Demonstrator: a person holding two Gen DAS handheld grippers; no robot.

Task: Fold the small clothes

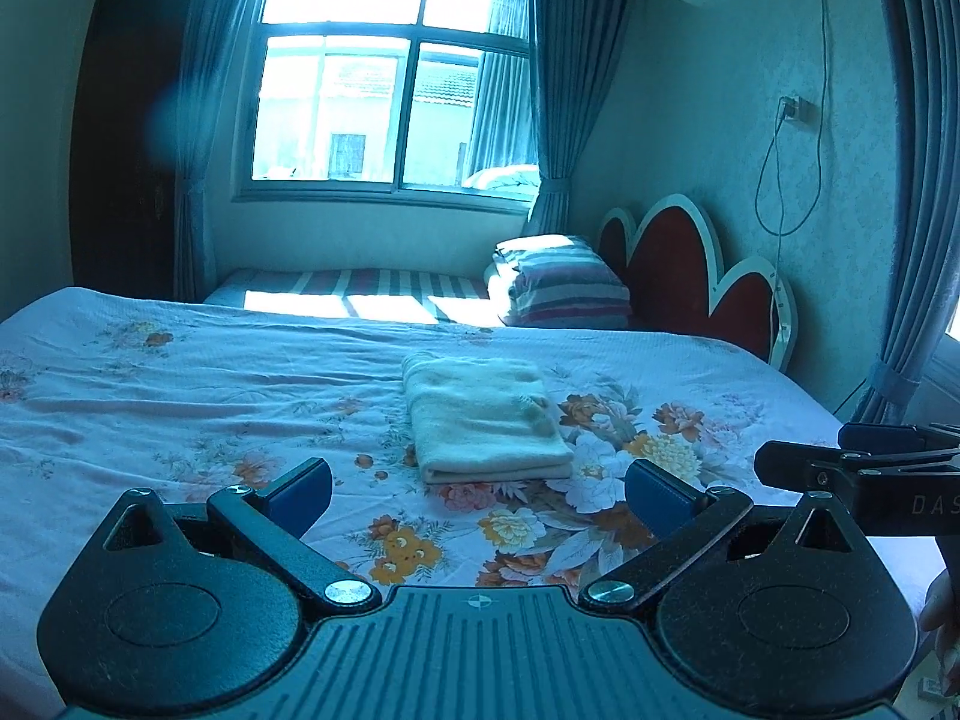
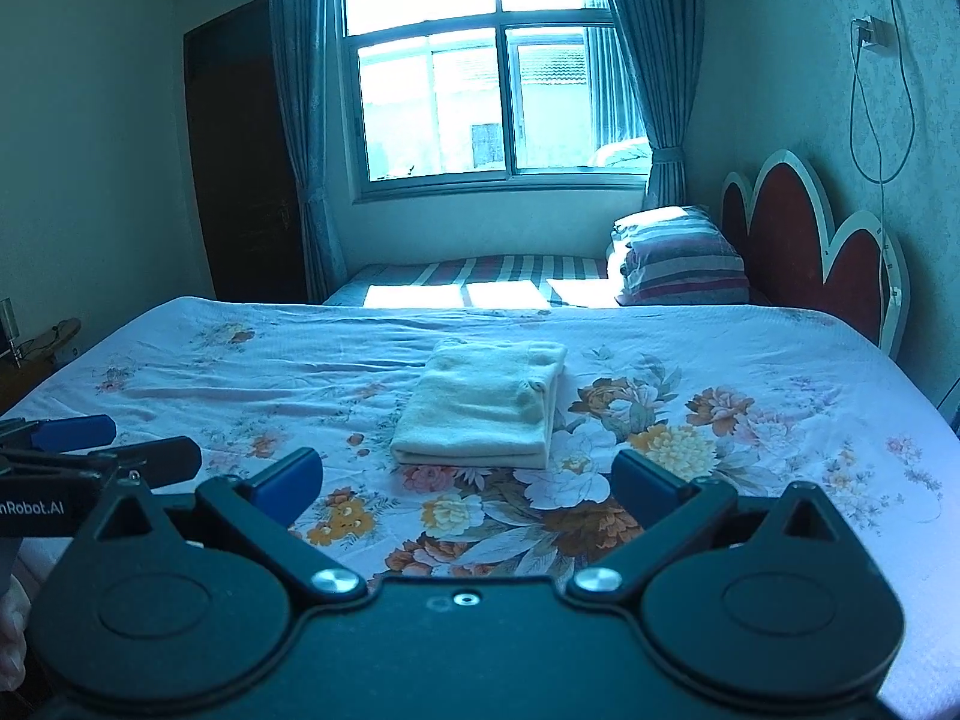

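Folded cream garment lies alone on floral bedsheet — both tools spread, empty

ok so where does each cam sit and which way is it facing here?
Left wrist: behind the left hand-held gripper, open, looking across the bed toward the window; the right hand-held gripper shows at the right edge.
Right wrist: behind the right hand-held gripper, open, same heading; the left hand-held gripper shows at the left edge.
Shared: the folded cream garment, striped pillows, red headboard.
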